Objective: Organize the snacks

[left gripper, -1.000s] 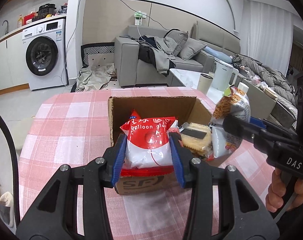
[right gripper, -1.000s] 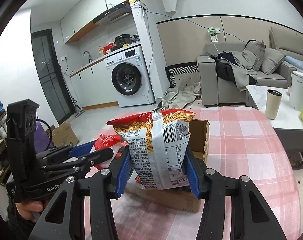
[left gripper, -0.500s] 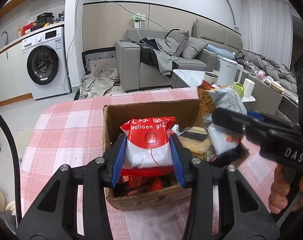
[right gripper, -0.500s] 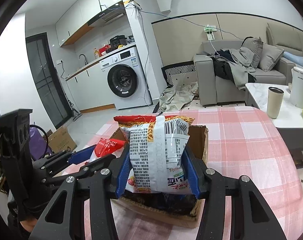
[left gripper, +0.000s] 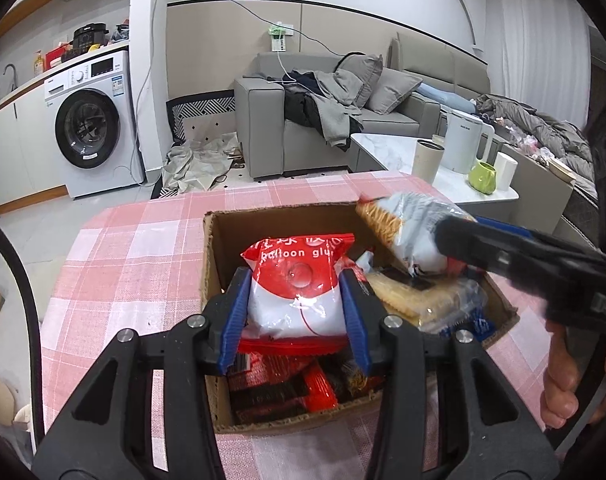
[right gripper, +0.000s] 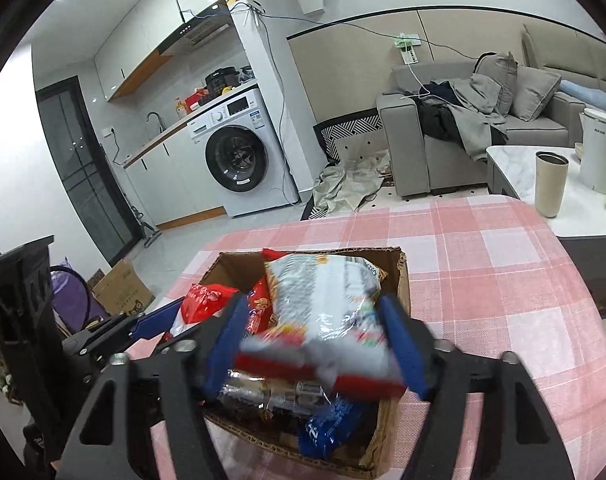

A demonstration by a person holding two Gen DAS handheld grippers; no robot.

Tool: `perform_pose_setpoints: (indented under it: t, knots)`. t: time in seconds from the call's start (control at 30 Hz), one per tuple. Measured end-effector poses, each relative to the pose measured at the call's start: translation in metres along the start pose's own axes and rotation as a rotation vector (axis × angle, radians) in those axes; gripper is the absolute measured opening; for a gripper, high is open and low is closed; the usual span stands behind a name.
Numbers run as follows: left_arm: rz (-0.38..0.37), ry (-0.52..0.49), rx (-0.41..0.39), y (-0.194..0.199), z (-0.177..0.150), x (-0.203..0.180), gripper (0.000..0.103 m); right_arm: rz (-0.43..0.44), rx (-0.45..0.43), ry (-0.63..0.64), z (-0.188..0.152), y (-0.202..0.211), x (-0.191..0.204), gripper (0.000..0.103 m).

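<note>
An open cardboard box (left gripper: 263, 224) (right gripper: 399, 276) sits on the pink checked tablecloth and holds several snack packs. My left gripper (left gripper: 295, 300) is shut on a red and white balloon gum bag (left gripper: 299, 292) and holds it over the box's near left part. My right gripper (right gripper: 315, 344) has its jaws spread wider than a silver noodle snack bag (right gripper: 327, 312), which tilts down onto the packs in the box. The noodle bag (left gripper: 407, 236) and the right gripper also show in the left wrist view, at the box's right side.
Cracker and blue packs (left gripper: 423, 304) lie in the box under the noodle bag. The pink table (right gripper: 503, 280) reaches right and beyond the box. A low white table with a cup (right gripper: 551, 184), a kettle and a green mug stands past it.
Both grippers moved down and forward over the box. The right gripper's jaws have spread and the noodle bag has dropped flat into the box. The left gripper still grips the gum bag.
</note>
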State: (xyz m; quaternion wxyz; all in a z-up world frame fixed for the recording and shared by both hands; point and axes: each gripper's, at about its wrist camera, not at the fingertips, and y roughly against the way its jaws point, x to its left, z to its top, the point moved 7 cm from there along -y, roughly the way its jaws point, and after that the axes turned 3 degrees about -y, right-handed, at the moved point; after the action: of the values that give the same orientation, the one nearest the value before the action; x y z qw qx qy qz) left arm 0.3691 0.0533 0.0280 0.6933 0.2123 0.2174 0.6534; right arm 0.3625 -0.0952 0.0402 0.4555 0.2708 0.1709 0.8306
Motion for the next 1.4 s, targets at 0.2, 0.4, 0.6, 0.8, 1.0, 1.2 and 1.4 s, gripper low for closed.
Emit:
perform_pose_setpoints:
  t: [0.2, 0.4, 0.6, 0.8, 1.0, 1.2, 1.4]
  knots:
    - [-0.027, 0.025, -0.011, 0.004, 0.001, 0.004, 0.07, 0.001, -0.007, 0.01, -0.001, 0.016, -0.007, 0.095]
    - [-0.045, 0.033, -0.023, 0.021, -0.006, 0.006, 0.102, 0.012, -0.014, 0.041, -0.007, 0.035, -0.008, 0.103]
    - [-0.048, 0.051, -0.067, 0.049, -0.02, 0.011, 0.102, 0.043, -0.07, 0.077, -0.018, 0.058, -0.004, 0.103]
    - [-0.025, 0.031, -0.134, 0.086, -0.031, 0.008, 0.102, 0.047, -0.129, 0.147, -0.034, 0.08, 0.008, 0.103]
    - [-0.013, 0.013, -0.162, 0.119, -0.052, 0.001, 0.102, 0.064, -0.136, 0.174, -0.051, 0.091, 0.019, 0.103]
    - [0.001, 0.02, -0.178, 0.137, -0.074, 0.001, 0.102, 0.068, -0.138, 0.189, -0.072, 0.096, 0.02, 0.103]
    - [0.014, 0.04, -0.184, 0.138, -0.084, 0.008, 0.102, 0.075, -0.152, 0.203, -0.086, 0.094, 0.019, 0.103]
